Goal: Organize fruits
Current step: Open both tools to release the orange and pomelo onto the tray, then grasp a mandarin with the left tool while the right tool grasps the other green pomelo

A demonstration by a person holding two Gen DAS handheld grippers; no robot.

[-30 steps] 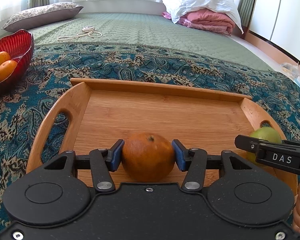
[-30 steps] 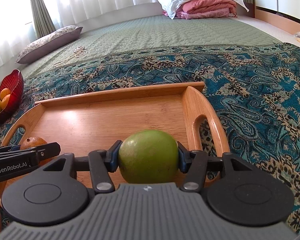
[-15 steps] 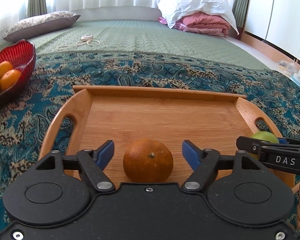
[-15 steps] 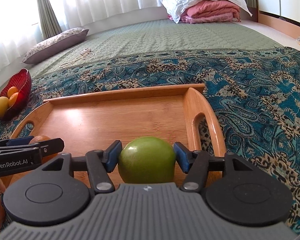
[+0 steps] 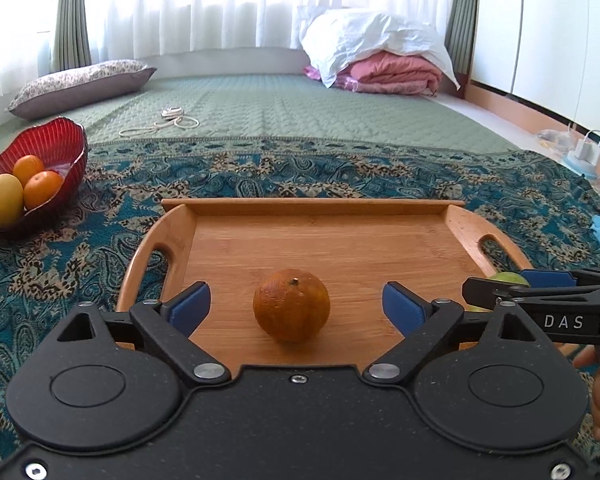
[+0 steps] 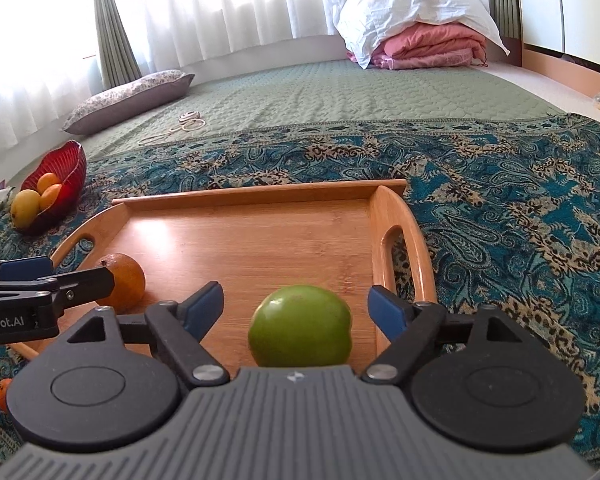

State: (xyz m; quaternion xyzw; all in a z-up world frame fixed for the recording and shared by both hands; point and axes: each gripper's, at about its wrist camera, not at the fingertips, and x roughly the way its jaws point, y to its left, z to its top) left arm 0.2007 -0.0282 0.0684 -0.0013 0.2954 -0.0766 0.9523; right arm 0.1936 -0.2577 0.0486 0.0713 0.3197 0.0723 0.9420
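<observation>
An orange (image 5: 291, 305) rests on the wooden tray (image 5: 324, 236) near its front edge. My left gripper (image 5: 296, 307) straddles it with its jaws opening, both blue pads clear of the fruit. A green apple (image 6: 299, 325) sits on the same tray (image 6: 260, 236) by the right handle. Around it my right gripper (image 6: 296, 307) has its jaws opening too, with gaps on both sides. The orange (image 6: 122, 280) shows at the left of the right wrist view, behind the left gripper's fingers (image 6: 48, 284). In the left wrist view the apple (image 5: 508, 279) peeks over the right gripper's fingers (image 5: 540, 292).
A red glass bowl (image 5: 56, 148) holding two oranges and a yellow mango stands on the patterned blanket to the tray's left. A pillow (image 5: 80, 86), a coiled cord (image 5: 168, 120) and folded bedding (image 5: 380, 60) lie farther back. A small orange fruit (image 6: 2, 392) lies at the lower left.
Both grippers let go of their fruit: the jaws spread wide and both hands drew back and rose a little. The orange and the apple stay on the tray.
</observation>
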